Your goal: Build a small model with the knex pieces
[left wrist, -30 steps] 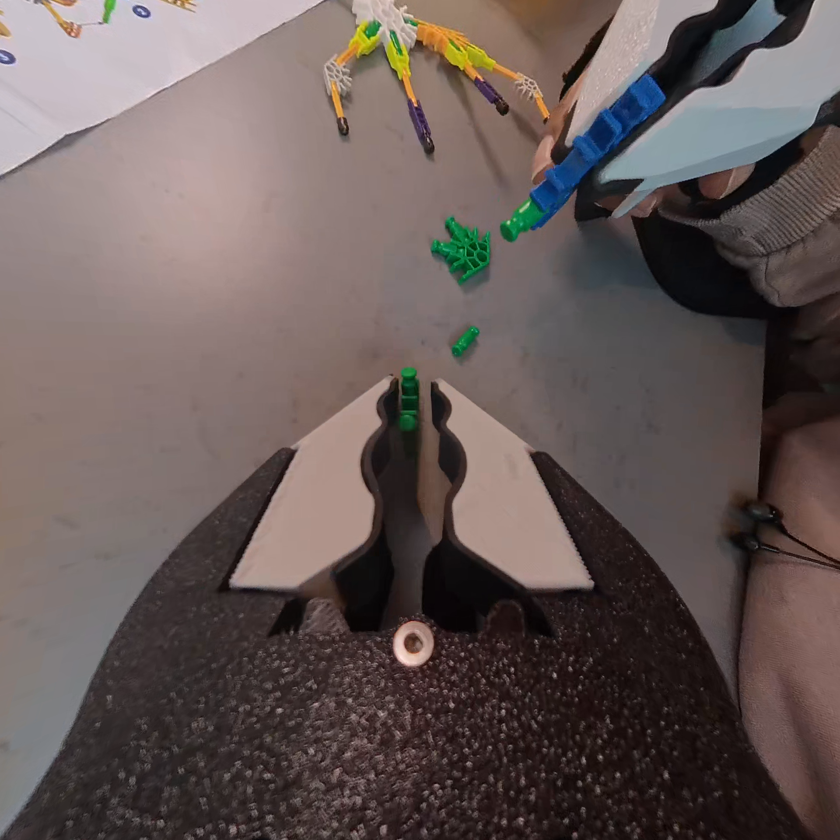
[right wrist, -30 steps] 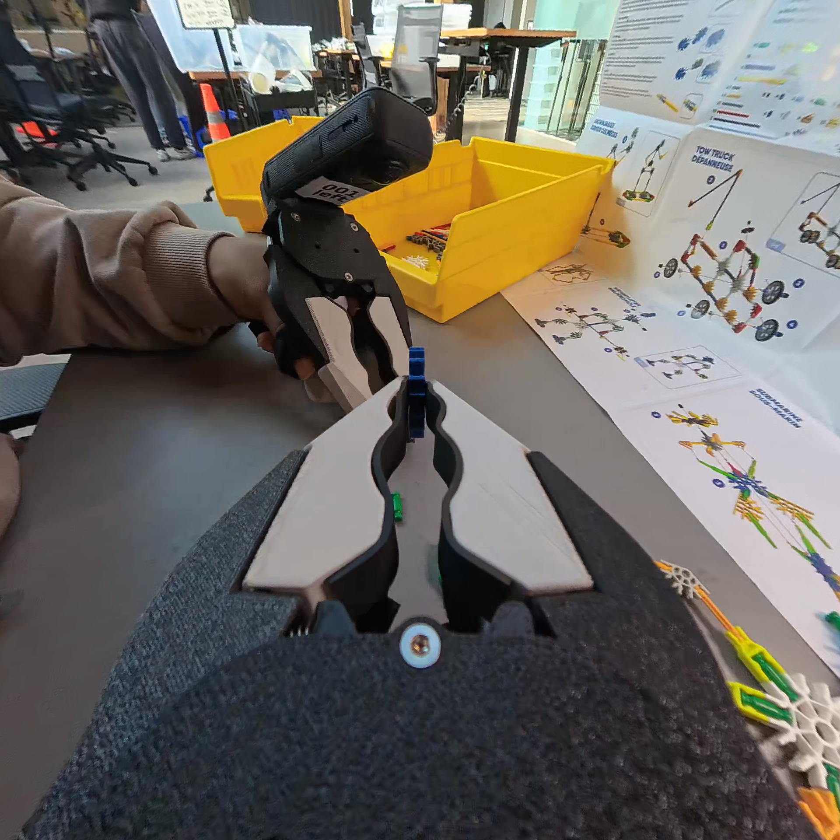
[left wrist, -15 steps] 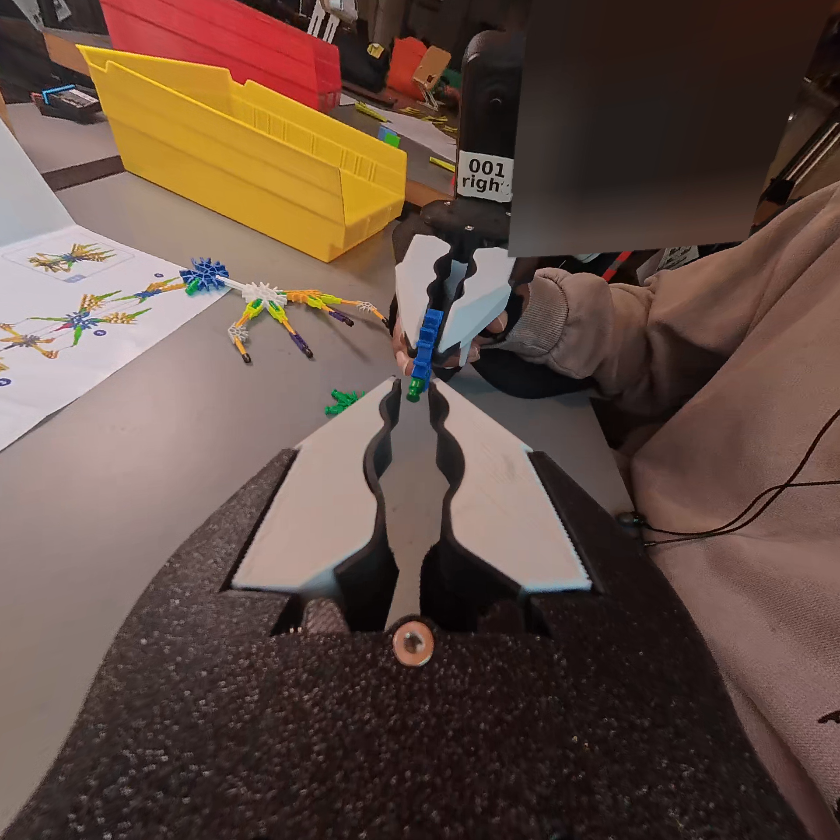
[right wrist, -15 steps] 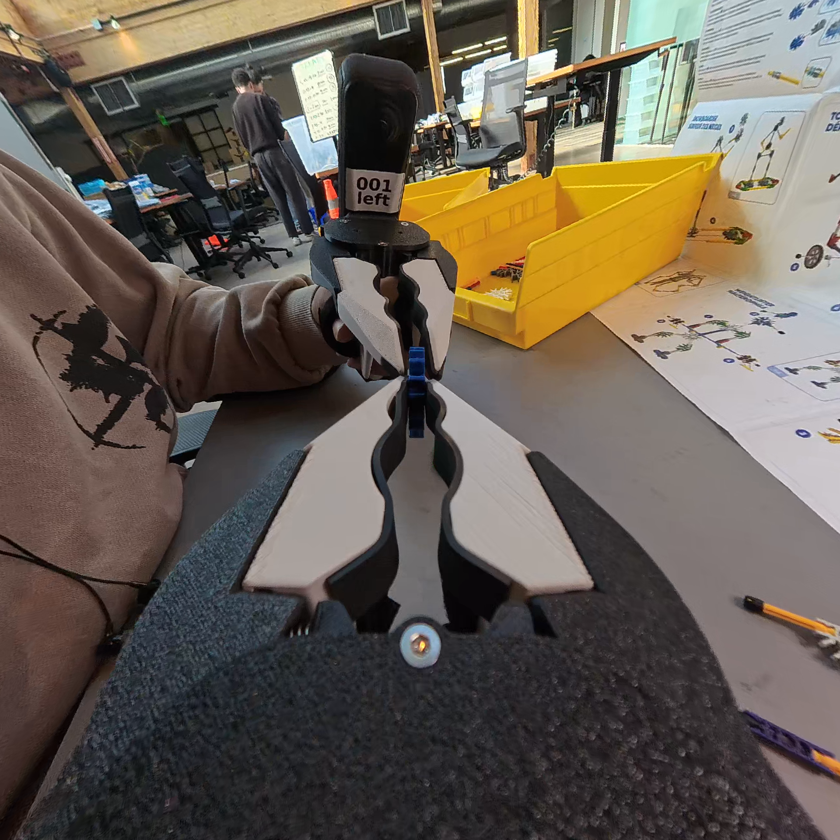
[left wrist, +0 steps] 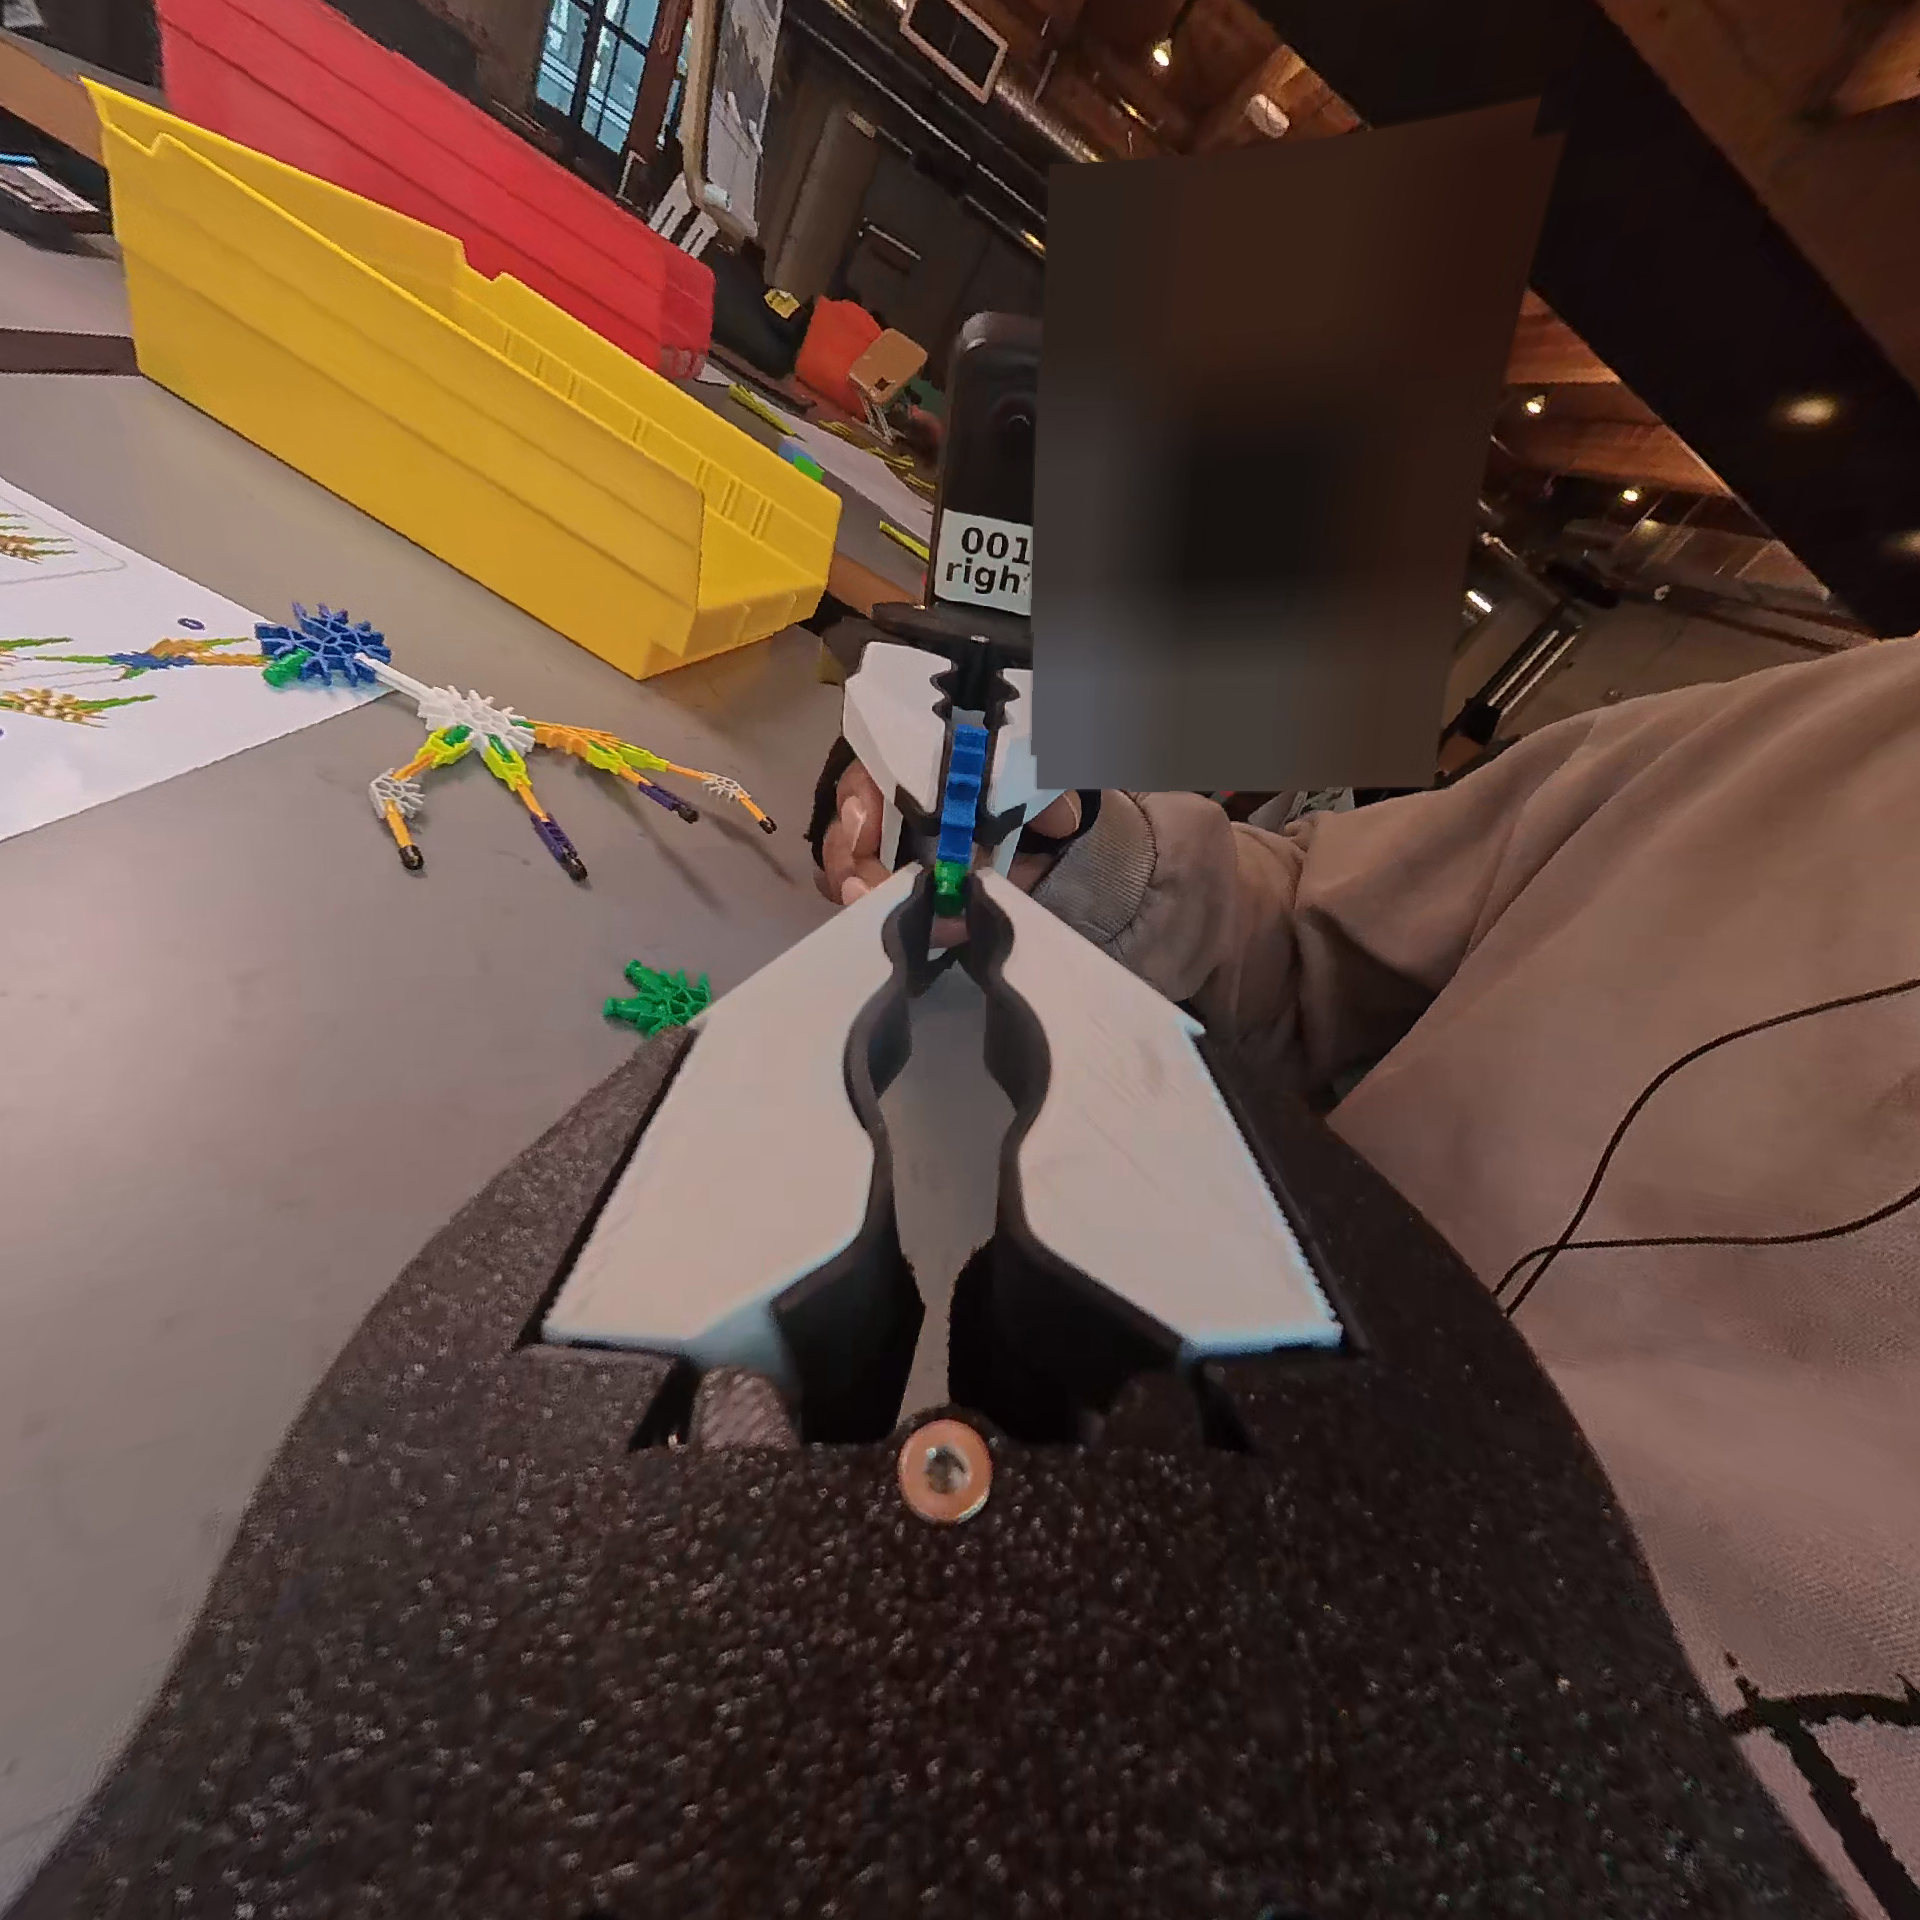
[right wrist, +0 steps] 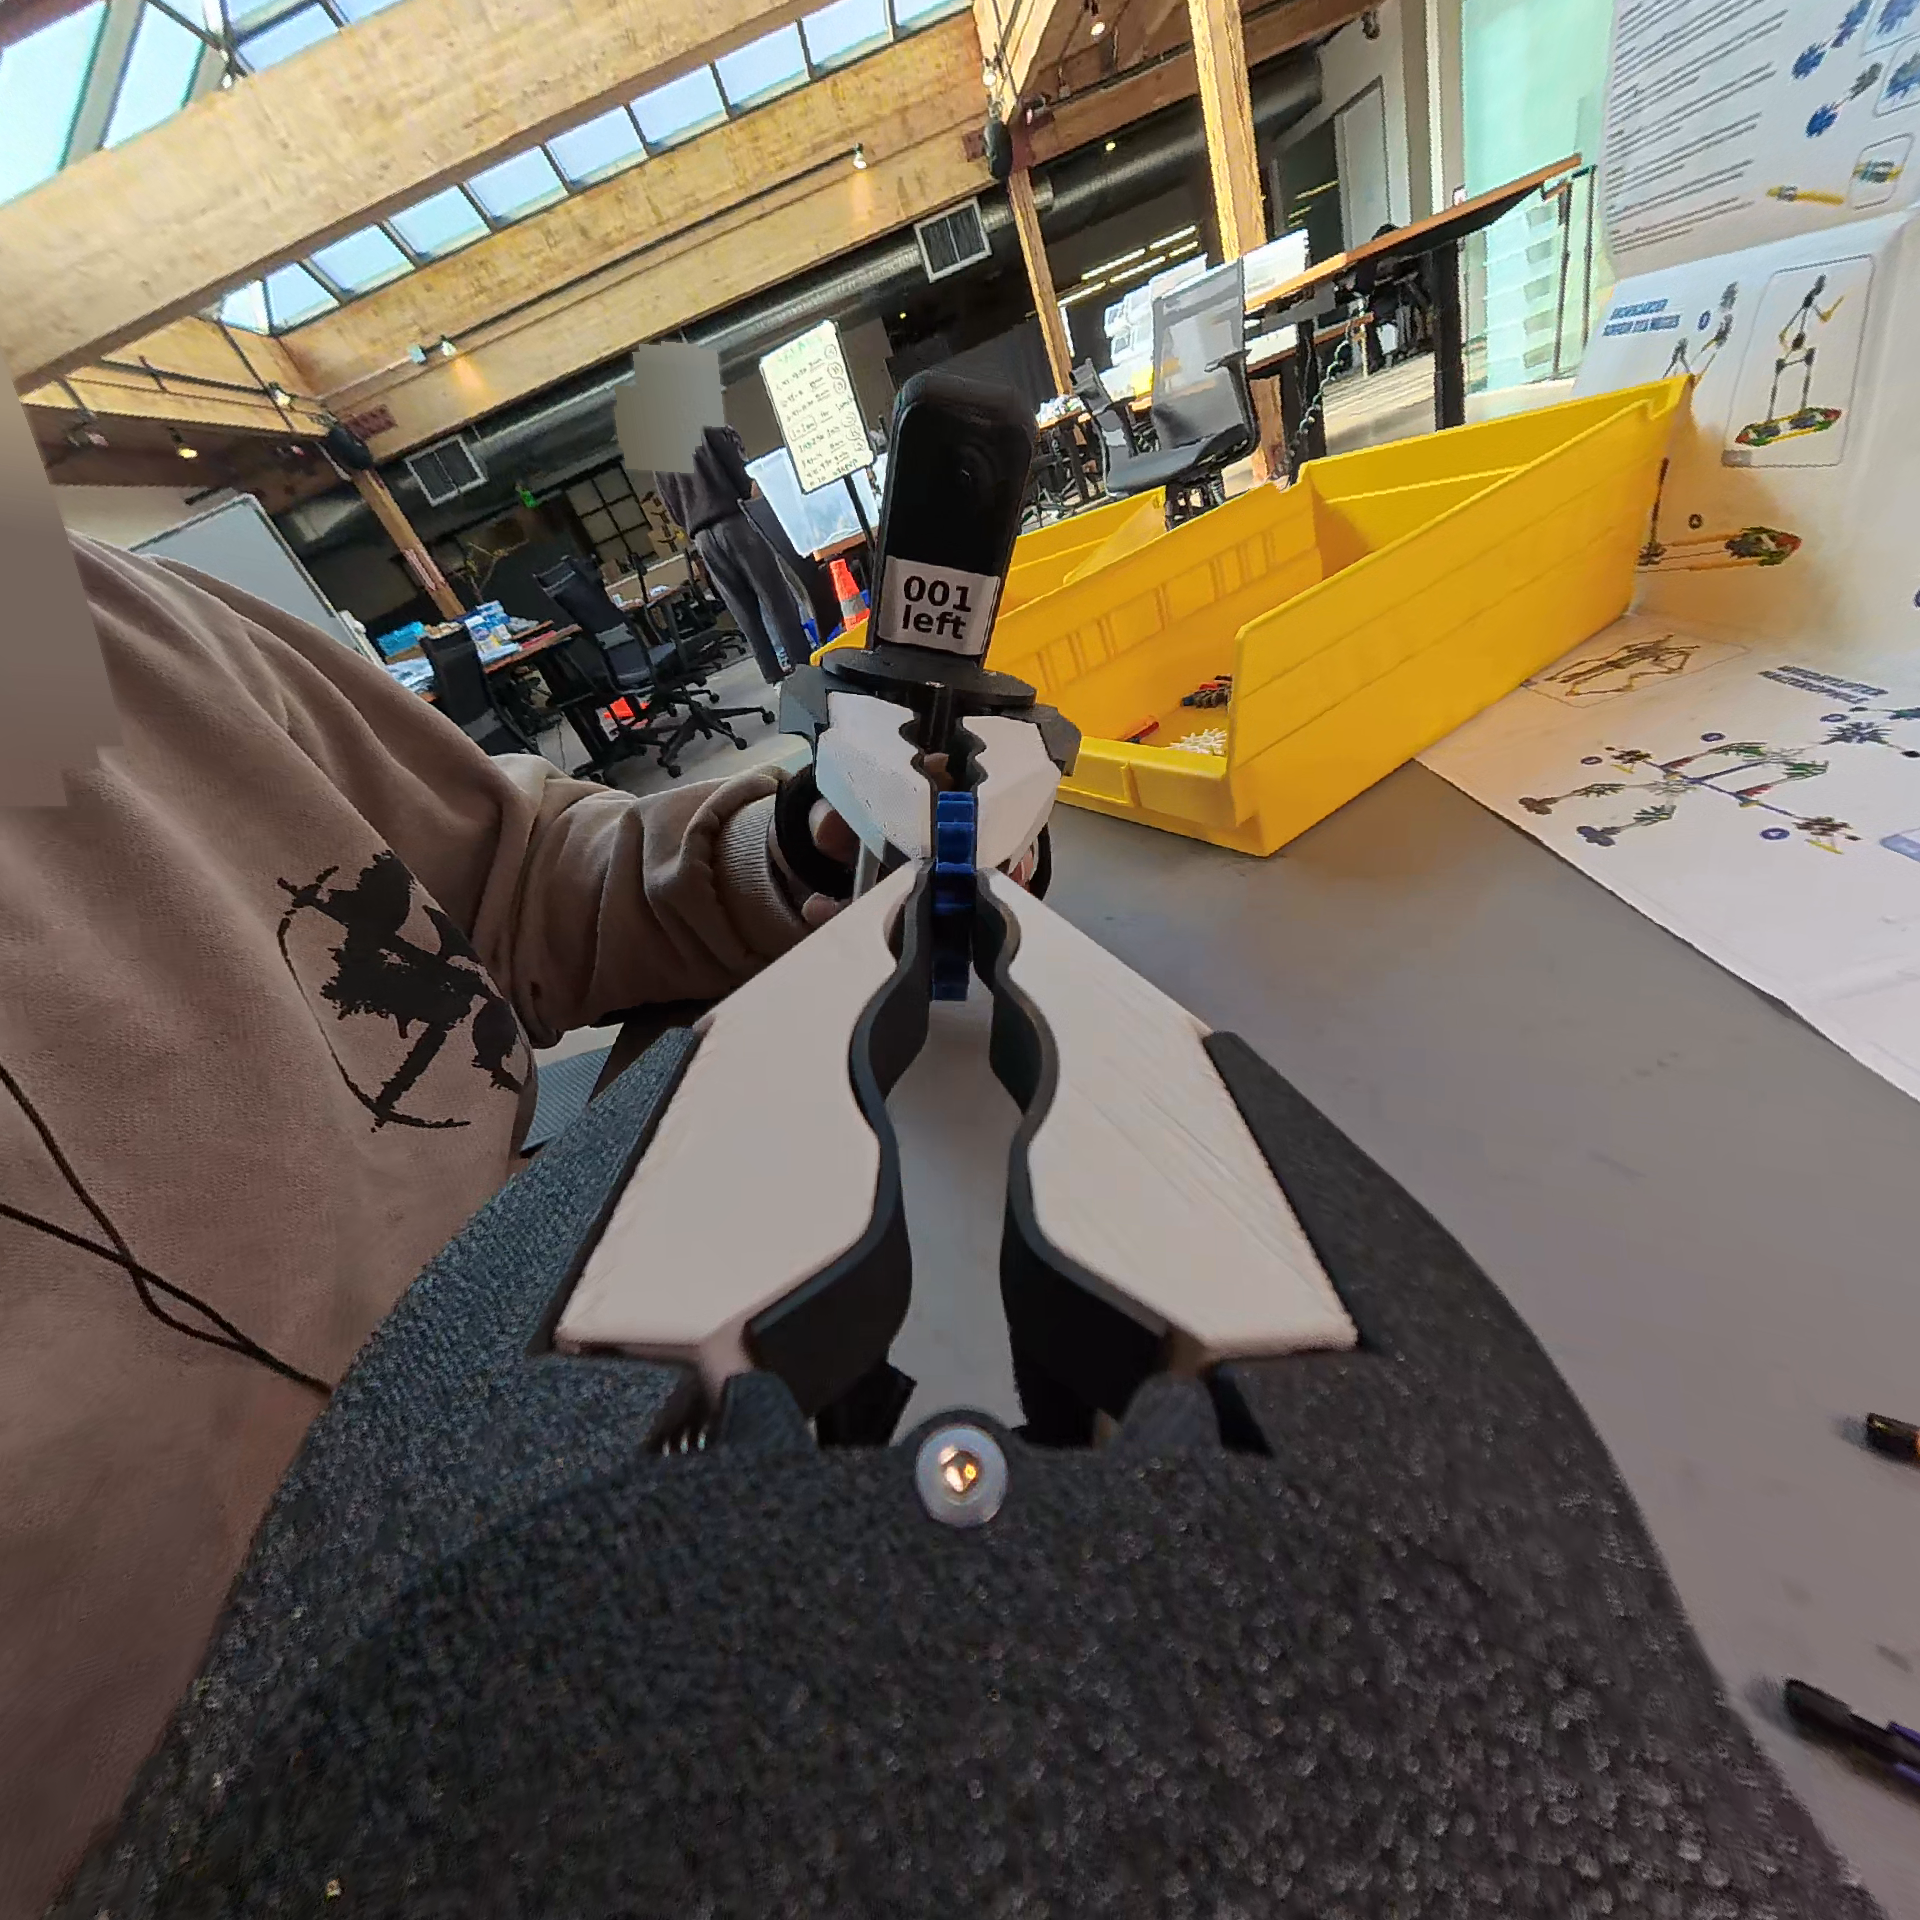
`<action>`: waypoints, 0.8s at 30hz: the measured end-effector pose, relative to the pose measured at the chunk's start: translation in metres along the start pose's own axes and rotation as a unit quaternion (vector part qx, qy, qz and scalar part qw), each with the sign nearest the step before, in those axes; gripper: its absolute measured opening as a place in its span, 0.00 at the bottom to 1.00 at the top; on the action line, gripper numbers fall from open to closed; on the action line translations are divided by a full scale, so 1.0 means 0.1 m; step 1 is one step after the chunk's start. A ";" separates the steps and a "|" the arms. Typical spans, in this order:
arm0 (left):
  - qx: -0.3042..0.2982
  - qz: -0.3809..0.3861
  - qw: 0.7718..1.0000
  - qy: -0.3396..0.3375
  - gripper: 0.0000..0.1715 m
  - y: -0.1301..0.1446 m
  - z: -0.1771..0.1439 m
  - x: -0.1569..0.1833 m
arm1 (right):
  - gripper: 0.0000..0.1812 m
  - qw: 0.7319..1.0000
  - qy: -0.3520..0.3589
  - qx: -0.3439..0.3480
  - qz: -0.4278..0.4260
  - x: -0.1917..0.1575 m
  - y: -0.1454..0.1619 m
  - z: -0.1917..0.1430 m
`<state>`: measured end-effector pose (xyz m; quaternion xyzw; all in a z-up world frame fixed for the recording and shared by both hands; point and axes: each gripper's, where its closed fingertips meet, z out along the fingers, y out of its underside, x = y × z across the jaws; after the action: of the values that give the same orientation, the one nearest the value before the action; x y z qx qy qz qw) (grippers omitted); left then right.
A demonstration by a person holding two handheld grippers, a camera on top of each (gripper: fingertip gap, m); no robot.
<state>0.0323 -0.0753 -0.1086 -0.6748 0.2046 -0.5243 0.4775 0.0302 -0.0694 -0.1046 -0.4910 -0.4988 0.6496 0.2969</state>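
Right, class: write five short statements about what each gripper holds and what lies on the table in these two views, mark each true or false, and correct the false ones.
1. The right gripper is shut on a blue connector piece. True.
2. The left gripper holds a yellow rod. False: a small green rod sits between its fingers, meeting the blue piece.
3. A loose green connector lies on the grey table to the left of the left gripper. True.
4. The bin nearest the grippers is red. False: the yellow bin is nearest; the red bin stands behind it.
5. The multicoloured rod assembly is held in the air. False: it lies on the table, one end on the instruction sheet.
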 end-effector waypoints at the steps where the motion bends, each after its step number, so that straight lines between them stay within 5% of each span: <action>1: 0.015 -0.017 1.000 -0.006 0.03 -0.03 0.00 -0.02 | 0.03 1.000 0.008 0.008 0.004 0.03 -0.02 0.00; 10: 0.109 -0.040 0.984 -0.136 0.03 -0.21 0.00 -0.37 | 0.02 0.967 0.214 0.002 -0.141 0.35 -0.10 0.03; 17: 0.071 0.110 0.947 -0.292 0.02 -0.28 0.02 -0.58 | 0.02 0.900 0.356 -0.039 -0.248 0.56 -0.14 0.01; 19: 0.040 0.172 0.927 -0.330 0.02 -0.27 0.01 -0.64 | 0.02 0.897 0.365 -0.046 -0.246 0.61 -0.13 0.00; 24: -0.005 0.172 0.941 -0.292 0.03 -0.19 -0.02 -0.65 | 0.02 0.913 0.340 -0.044 -0.219 0.66 -0.12 -0.09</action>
<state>0.0023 -0.0168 -0.1261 -0.7551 0.1718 -0.2135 0.5956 0.0151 -0.0045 -0.1161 -0.5734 -0.4910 0.3392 0.5613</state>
